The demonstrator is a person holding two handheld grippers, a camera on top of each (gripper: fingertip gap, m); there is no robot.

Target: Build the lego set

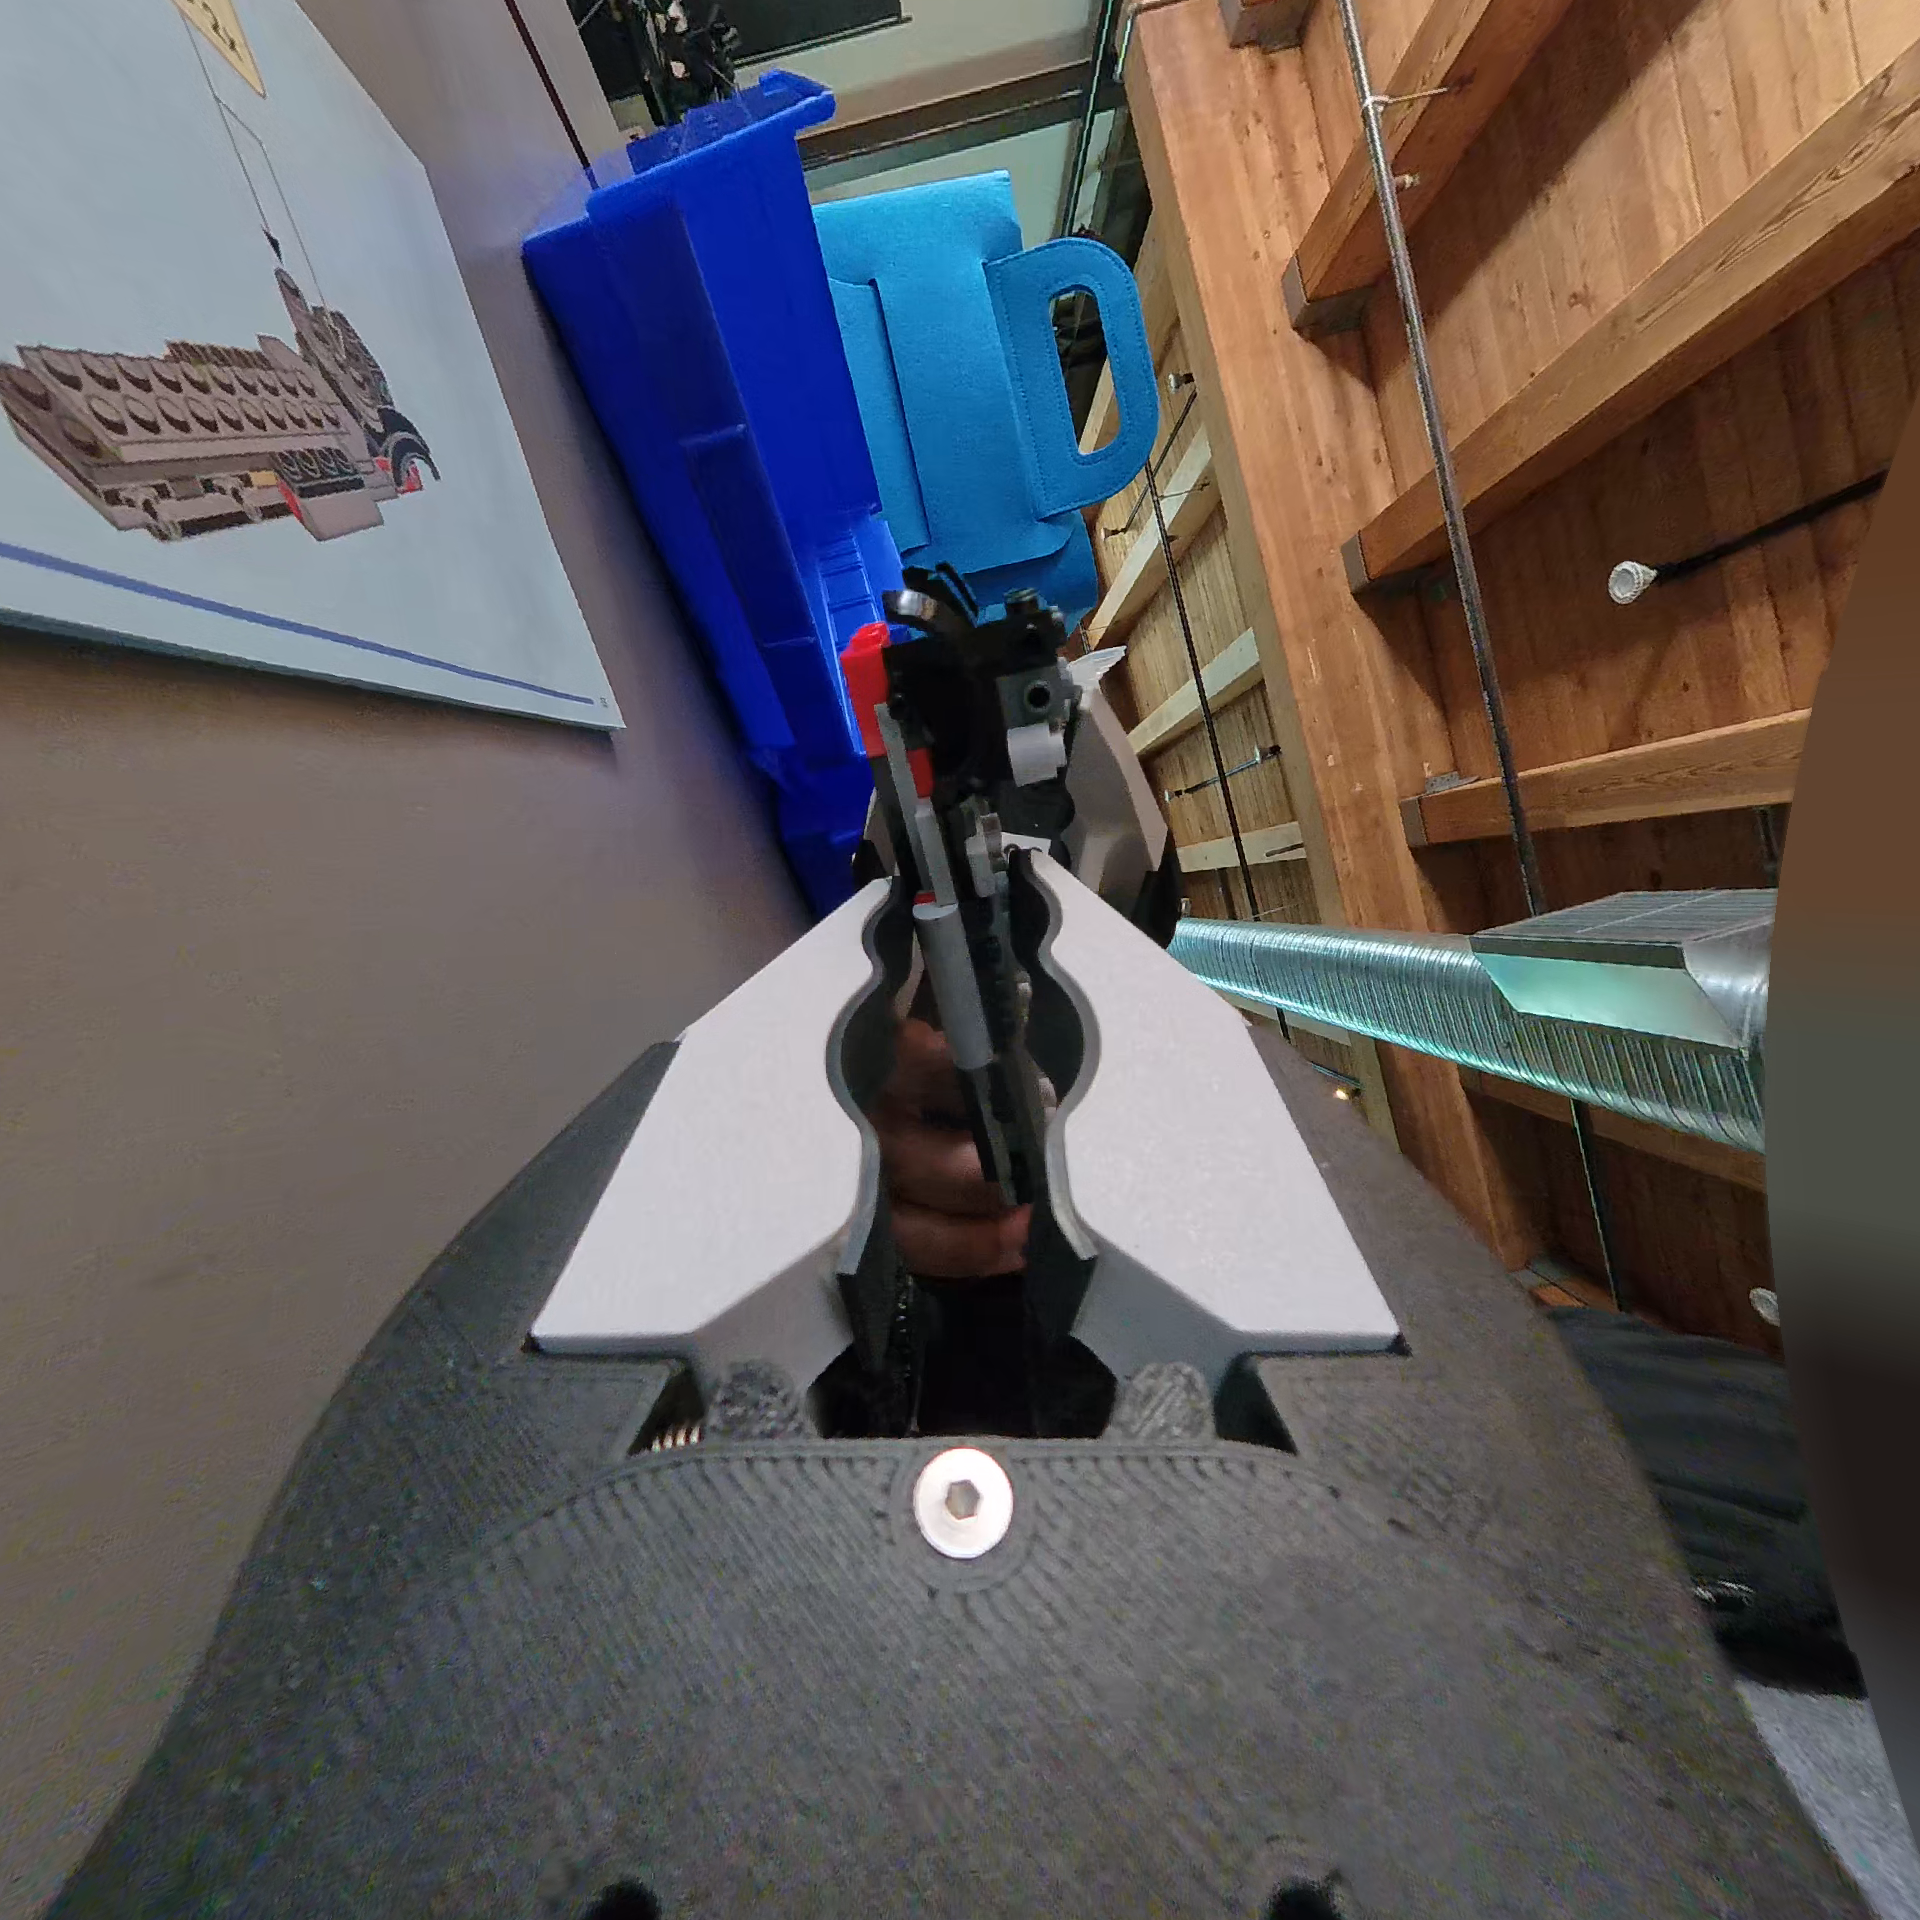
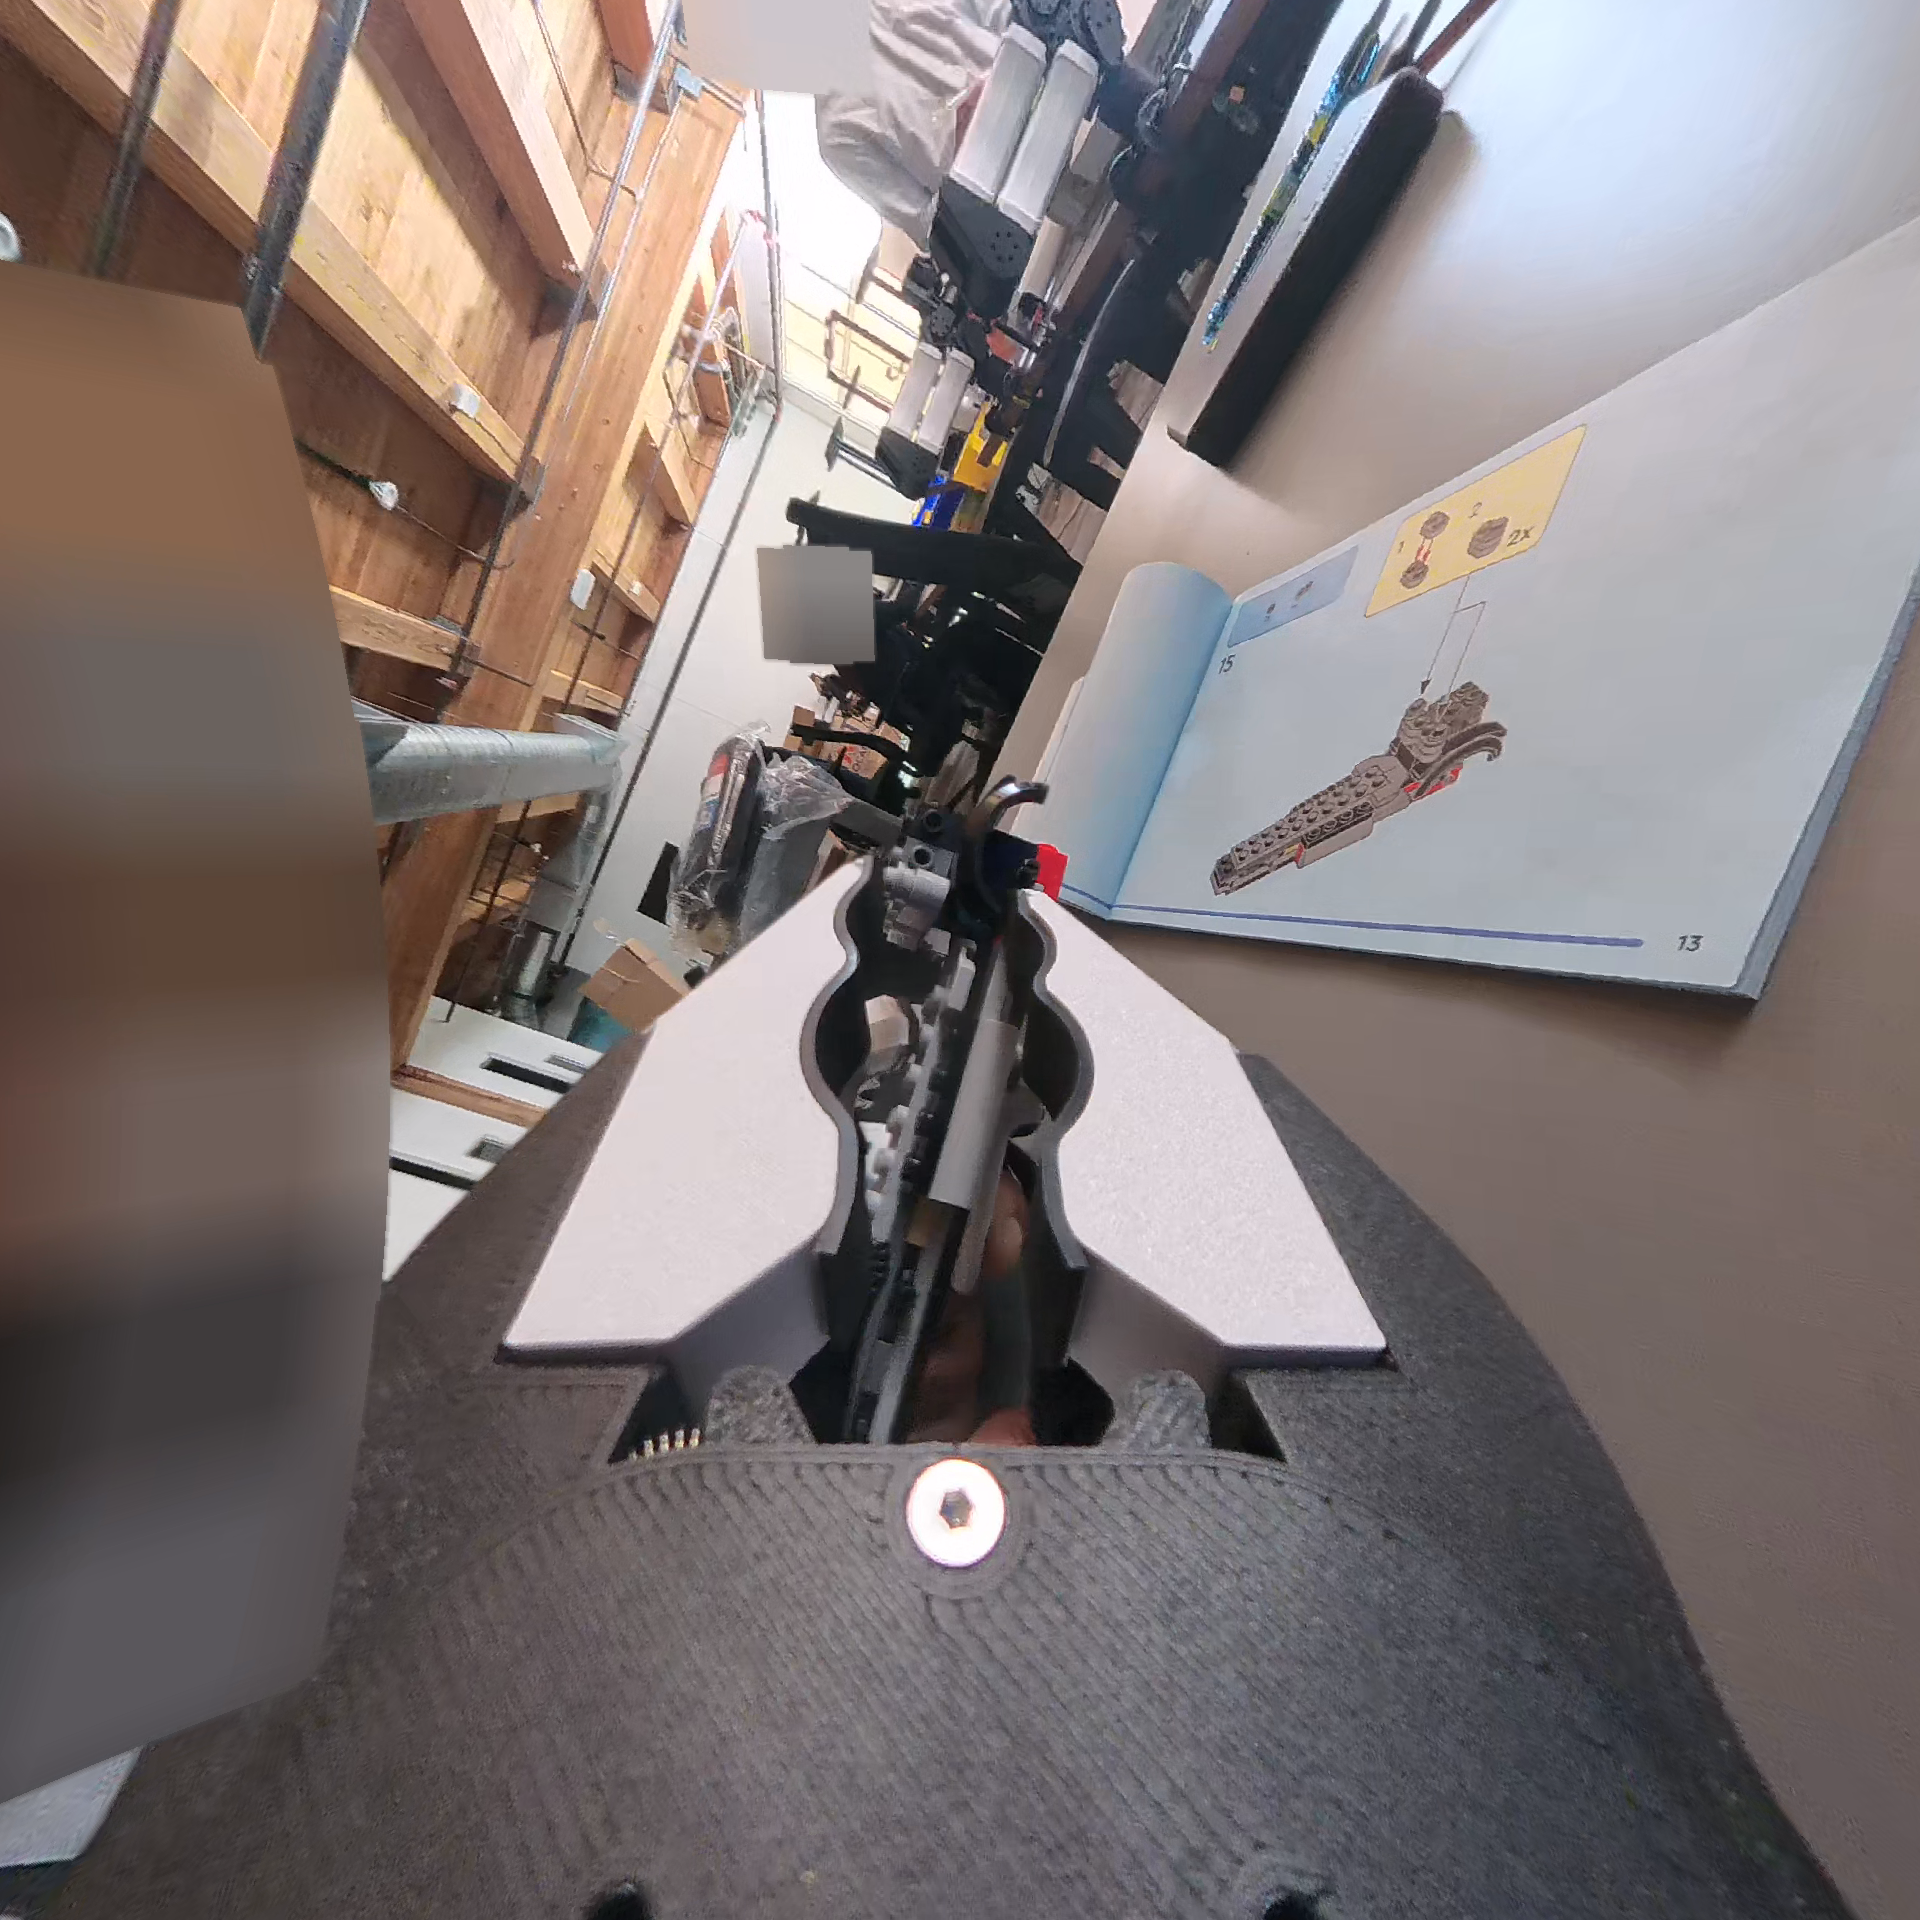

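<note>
Left wrist view: left gripper point(image 1: 961, 883) and right gripper point(image 2: 940, 883) both clamped on lego model point(image 1: 951, 769), probably steadying it, instruction booklet point(image 2: 1507, 727) alongside for reference.

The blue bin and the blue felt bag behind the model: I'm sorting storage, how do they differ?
The bin is deep blue hard ribbed plastic; the felt bag is lighter blue and soft. The bag has a stitched loop handle; the bin shows none. Both stand side by side on the table.

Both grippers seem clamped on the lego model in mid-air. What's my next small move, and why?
Probably lower the model onto the table beside the open booklet. Both the left gripper and right gripper are shut on it, so neither can pick up another piece.
</note>
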